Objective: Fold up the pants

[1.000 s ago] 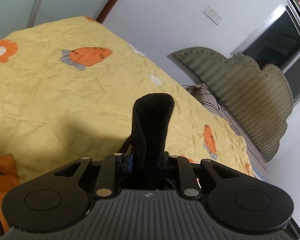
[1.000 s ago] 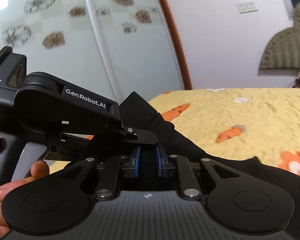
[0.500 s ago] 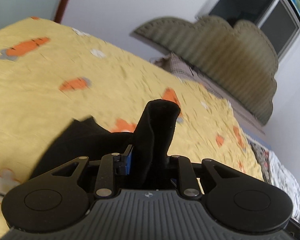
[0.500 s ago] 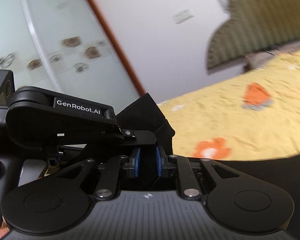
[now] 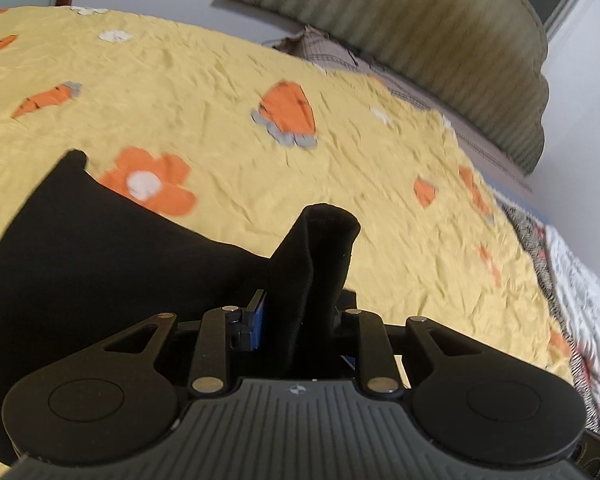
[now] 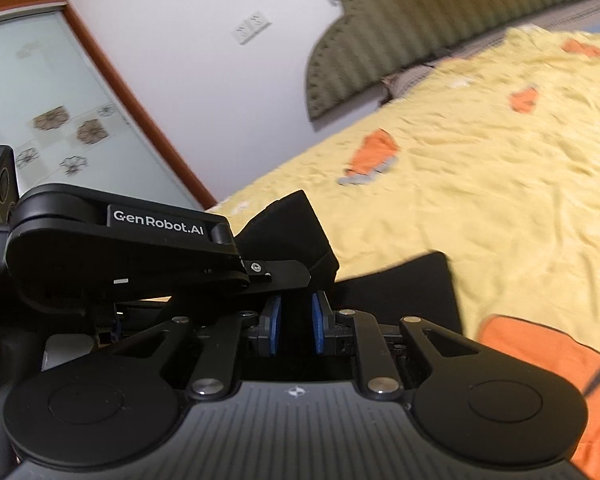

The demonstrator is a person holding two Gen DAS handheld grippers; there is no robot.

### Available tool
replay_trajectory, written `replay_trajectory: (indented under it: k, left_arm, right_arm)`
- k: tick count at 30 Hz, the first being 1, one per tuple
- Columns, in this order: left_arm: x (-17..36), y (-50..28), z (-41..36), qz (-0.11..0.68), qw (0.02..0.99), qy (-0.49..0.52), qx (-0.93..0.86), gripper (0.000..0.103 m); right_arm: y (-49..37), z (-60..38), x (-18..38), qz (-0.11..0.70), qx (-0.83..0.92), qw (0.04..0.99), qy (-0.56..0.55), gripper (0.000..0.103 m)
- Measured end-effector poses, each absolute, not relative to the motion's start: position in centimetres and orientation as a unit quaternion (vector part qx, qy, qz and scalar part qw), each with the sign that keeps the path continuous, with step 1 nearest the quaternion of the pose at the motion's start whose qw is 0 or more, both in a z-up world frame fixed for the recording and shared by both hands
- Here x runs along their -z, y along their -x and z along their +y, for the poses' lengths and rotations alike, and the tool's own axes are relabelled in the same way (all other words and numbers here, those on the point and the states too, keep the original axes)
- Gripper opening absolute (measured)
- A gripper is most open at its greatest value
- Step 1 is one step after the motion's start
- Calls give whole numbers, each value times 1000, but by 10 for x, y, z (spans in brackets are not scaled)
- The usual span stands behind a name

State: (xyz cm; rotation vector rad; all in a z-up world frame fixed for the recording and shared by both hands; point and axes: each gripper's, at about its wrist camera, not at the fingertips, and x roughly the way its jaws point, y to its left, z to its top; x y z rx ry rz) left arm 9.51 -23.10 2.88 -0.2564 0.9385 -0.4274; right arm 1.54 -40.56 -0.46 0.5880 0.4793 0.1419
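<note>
Two grippers hold the black pants (image 5: 100,264) above the yellow bed (image 5: 260,92): the left gripper (image 5: 300,320) has its jaws closed on a bunched fold, and the right gripper (image 6: 294,328) clamps another fold beside it.

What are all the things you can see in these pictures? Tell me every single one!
pants: one pair, black, lying on the bed, with an edge pinched in both grippers
bedspread: one, yellow with orange carrots and flowers, covering the bed
headboard: one, olive green, ribbed, against the wall
pillow: one, checked, below the headboard
wall socket: one, white, on the wall
sliding door: one, frosted glass with flower patterns, brown frame
left gripper: black, shut on the pants
right gripper: black with blue pads, shut on the pants
</note>
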Motion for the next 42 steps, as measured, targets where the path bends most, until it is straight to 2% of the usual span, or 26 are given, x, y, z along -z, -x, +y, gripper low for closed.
replay_trajectory:
  k: [12, 15, 16, 21, 25, 26, 27, 28, 29, 30, 33, 39, 42]
  left_arm:
    - [-12, -88, -267, 452, 860, 92, 217, 36]
    - [-7, -87, -274, 456, 855, 91, 232, 48]
    - [-7, -87, -276, 459, 850, 95, 243, 55]
    - [-34, -90, -242, 443, 825, 169, 308, 60]
    - [-68, -89, -198, 399, 874, 114, 251, 88]
    - [-73, -87, -187, 387, 889, 85, 230, 90]
    - [-76, -85, -178, 376, 900, 63, 213, 90]
    - [-77, -82, -167, 363, 911, 32, 194, 92]
    - [-76, -80, -159, 354, 918, 1, 177, 94]
    - [-73, -77, -150, 347, 924, -31, 159, 94]
    - [-57, -72, -126, 352, 926, -62, 120, 95]
    - [-31, -74, -87, 411, 902, 46, 128, 95]
    - [-28, -75, -96, 406, 904, 34, 131, 95]
  right_arm:
    - [1, -434, 21, 242, -27, 918, -312, 16]
    - [3, -440, 23, 242, -6, 917, -318, 16]
    - [5, -443, 24, 242, 4, 916, -320, 16]
    - [32, -463, 25, 244, 76, 920, -296, 17]
    - [52, -470, 13, 227, 80, 926, -292, 17]
    - [54, -466, 10, 225, 65, 929, -288, 17]
    - [53, -461, 7, 224, 46, 931, -283, 25]
    - [52, -454, 4, 226, 24, 934, -275, 39]
    - [50, -446, 3, 229, 4, 937, -265, 48]
    - [48, -437, 1, 232, -11, 940, -250, 64]
    - [42, -417, -3, 236, -26, 949, -206, 65]
    - [34, -408, 6, 276, -15, 944, -181, 65]
    - [28, -410, 10, 282, -24, 939, -193, 64]
